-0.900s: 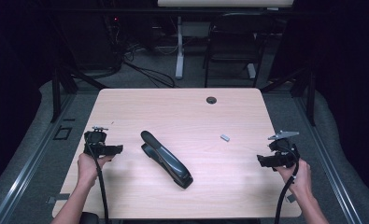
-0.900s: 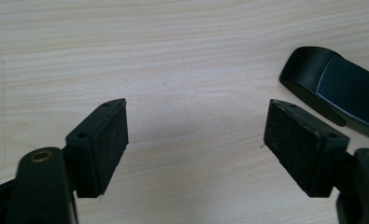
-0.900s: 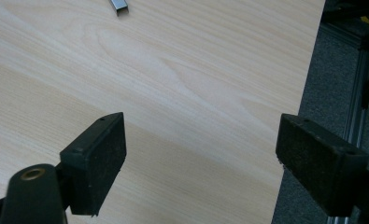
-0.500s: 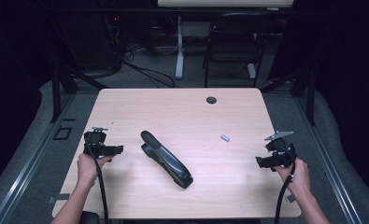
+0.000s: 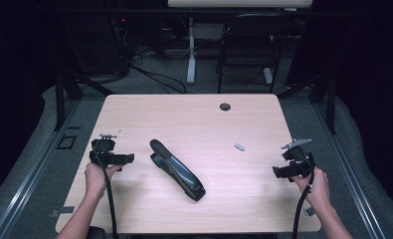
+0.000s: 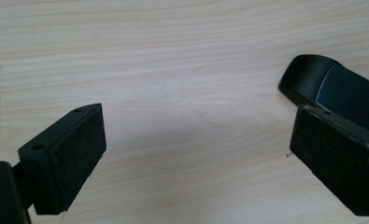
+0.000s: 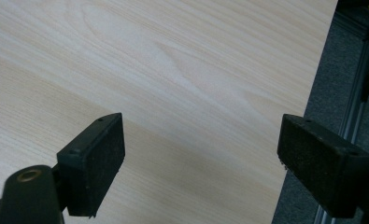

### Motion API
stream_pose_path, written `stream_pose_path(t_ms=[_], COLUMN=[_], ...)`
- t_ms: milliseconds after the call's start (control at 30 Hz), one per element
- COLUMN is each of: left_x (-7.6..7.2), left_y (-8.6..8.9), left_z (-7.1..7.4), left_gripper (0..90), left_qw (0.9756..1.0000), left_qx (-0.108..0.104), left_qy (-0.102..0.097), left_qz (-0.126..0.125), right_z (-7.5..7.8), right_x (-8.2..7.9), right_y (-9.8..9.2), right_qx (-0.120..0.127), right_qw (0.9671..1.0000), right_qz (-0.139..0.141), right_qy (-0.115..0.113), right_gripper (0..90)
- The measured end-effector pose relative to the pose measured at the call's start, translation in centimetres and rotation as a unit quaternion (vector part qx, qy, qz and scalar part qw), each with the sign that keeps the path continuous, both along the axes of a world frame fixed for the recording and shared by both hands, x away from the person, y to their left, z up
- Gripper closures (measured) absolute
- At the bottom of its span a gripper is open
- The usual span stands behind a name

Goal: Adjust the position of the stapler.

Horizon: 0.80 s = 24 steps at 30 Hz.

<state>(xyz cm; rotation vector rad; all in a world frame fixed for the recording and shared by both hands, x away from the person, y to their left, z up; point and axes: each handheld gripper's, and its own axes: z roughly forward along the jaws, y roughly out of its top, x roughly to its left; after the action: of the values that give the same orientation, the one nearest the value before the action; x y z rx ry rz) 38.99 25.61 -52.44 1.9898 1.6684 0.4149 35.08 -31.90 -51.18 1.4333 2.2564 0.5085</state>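
- The left gripper [image 5: 127, 159] and the right gripper [image 5: 277, 173] sit near the person, low over the worktop [image 5: 194, 124]. Both have their jaws spread wide, with nothing between them.
- The black stapler [image 5: 178, 170] lies slanted in the middle of the worktop, well apart from both grippers.
- It looks hard, a bit heavy and smooth, so it could slip. Its top arm may swing. I would grab across the narrow middle of its body.
- A small grey piece [image 5: 240, 147] lies farther back.
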Motion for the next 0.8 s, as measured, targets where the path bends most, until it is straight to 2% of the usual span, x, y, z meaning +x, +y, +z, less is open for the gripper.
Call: stream_pose_path(t_ms=[167, 267, 400, 567, 800], left_x=[0.0, 0.2, -0.2, -0.6, -0.6], left_y=[0.0, -0.3, -1.2, -1.5, -1.6], left_z=[-0.2, 0.0, 0.3, 0.7, 0.6], left_gripper=[1.2, 1.9, 5.2, 5.5, 3.3], left_qw=[0.9998, 0.9999, 0.9998, 0.9997, 0.9995], left_qx=[-0.015, -0.016, -0.016, -0.020, -0.028], left_qy=[0.004, -0.001, -0.004, -0.011, 0.002], left_qz=[0.008, 0.002, -0.011, -0.010, -0.015], right_z=[0.0, 0.1, -0.1, -0.3, 0.0], right_x=[0.4, 0.6, 0.6, 0.8, 0.8], right_y=[0.2, 0.5, 0.5, 0.7, 1.0], right_qx=[0.003, -0.003, 0.004, 0.006, 0.012], right_qw=[1.0000, 1.0000, 0.9999, 0.9998, 0.9996], right_qz=[0.000, 0.008, 0.011, 0.016, 0.024], right_qy=[0.004, 0.001, 0.006, 0.014, 0.006], right_gripper=[14.9, 15.1, 15.1, 14.9, 12.5])
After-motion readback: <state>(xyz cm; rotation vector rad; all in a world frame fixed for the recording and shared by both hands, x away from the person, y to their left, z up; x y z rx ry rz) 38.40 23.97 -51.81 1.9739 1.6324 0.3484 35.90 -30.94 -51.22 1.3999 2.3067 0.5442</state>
